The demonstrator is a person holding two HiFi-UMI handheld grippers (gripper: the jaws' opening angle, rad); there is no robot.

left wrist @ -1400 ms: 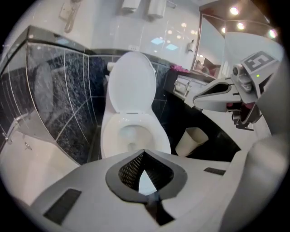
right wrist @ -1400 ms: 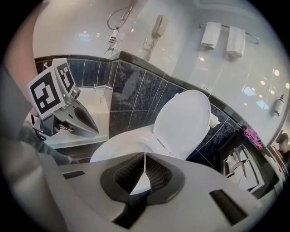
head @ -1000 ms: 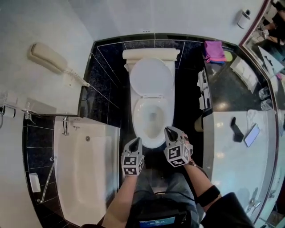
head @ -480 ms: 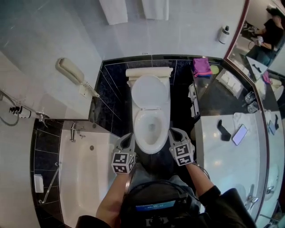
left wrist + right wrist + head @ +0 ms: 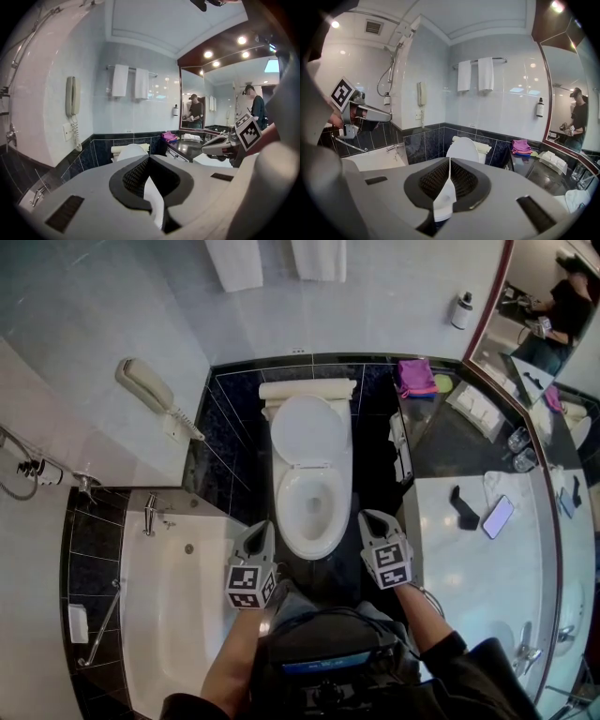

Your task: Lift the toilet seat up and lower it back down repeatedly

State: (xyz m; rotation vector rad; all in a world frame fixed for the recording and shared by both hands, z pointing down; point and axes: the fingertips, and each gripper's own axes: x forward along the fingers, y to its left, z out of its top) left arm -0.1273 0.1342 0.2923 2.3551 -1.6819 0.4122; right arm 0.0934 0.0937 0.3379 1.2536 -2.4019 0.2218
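The white toilet (image 5: 312,486) stands against the dark tiled back wall with its lid (image 5: 307,427) raised against the cistern. The seat ring (image 5: 314,521) appears to lie down on the bowl. My left gripper (image 5: 265,525) hangs left of the bowl's front, shut and empty. My right gripper (image 5: 366,516) hangs right of the bowl's front, also shut and empty. Neither touches the toilet. In the left gripper view the shut jaws (image 5: 149,158) point over the lid (image 5: 130,151). In the right gripper view the shut jaws (image 5: 450,160) point at the lid (image 5: 462,149).
A bathtub (image 5: 187,615) lies to the left, with a wall phone (image 5: 143,388) above it. A counter (image 5: 469,559) at the right holds a smartphone (image 5: 497,517) and a pink cloth (image 5: 415,377). Two towels (image 5: 477,74) hang on the back wall. A mirror (image 5: 544,306) reflects a person.
Both grippers have risen away from the bowl's front rim and spread apart to either side. The toilet's lid has stayed up.
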